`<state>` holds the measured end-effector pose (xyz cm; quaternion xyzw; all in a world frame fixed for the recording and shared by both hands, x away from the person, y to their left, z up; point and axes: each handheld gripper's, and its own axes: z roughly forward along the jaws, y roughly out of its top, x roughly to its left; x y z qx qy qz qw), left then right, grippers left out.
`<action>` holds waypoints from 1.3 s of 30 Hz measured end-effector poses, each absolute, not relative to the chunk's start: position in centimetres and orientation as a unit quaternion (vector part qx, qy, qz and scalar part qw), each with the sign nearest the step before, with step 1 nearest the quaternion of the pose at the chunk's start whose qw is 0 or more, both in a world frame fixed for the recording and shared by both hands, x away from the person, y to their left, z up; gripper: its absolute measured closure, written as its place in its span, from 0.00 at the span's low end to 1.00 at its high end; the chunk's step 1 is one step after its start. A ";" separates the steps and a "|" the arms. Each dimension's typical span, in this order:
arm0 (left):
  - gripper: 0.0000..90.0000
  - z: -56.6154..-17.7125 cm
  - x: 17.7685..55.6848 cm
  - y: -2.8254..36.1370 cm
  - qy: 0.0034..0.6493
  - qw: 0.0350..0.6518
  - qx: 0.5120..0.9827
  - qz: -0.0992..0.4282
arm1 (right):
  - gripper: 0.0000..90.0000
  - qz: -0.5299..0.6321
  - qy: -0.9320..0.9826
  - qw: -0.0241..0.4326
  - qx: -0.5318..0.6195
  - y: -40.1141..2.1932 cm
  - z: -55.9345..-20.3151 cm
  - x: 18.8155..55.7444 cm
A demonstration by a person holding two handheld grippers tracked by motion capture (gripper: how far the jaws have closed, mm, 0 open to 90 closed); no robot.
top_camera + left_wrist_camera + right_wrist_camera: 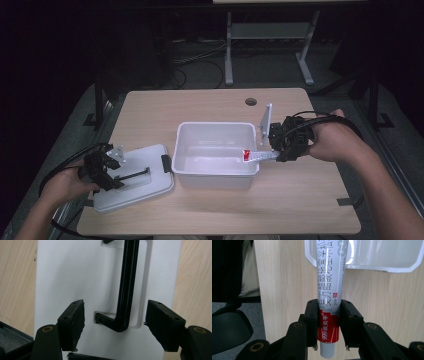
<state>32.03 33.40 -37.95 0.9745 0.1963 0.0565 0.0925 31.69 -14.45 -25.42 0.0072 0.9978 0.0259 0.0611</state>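
My right gripper (328,322) clamps the tube (332,280) by its cap end, reaching it over the bin (215,155), while my left gripper (115,325), jaws spread, straddles the lid (135,177) handle (126,290).

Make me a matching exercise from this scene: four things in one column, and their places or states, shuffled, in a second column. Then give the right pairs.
1. tube
2. lid
3. bin
4. left gripper

A. open, astride a black handle
B. flat on the table, left of the bin
C. clamped in the right gripper, reaching over the bin's rim
D. mid-table, no lid on

Pairs: 1-C, 2-B, 3-D, 4-A
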 end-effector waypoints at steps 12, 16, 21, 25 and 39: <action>0.35 -38.1 32.0 33.5 0.198 0.093 0.974 0.054 | 0.76 0.026 0.998 0.059 -0.001 -13.2 -25.9 32.2; 0.35 -38.1 32.0 33.5 0.197 0.093 0.974 0.054 | 0.76 0.028 0.998 0.055 0.000 -12.7 -26.1 32.3; 0.35 -38.2 32.0 33.5 0.199 0.095 0.974 0.054 | 0.76 0.028 0.998 0.050 -0.005 -11.8 -26.5 32.5; 0.35 -38.2 32.0 33.6 0.198 0.093 0.974 0.053 | 0.76 0.030 0.998 0.048 -0.007 -11.0 -26.7 32.7; 0.35 -38.5 31.9 33.6 0.197 0.095 0.974 0.051 | 0.76 0.030 0.998 0.045 -0.012 -8.9 -27.4 33.1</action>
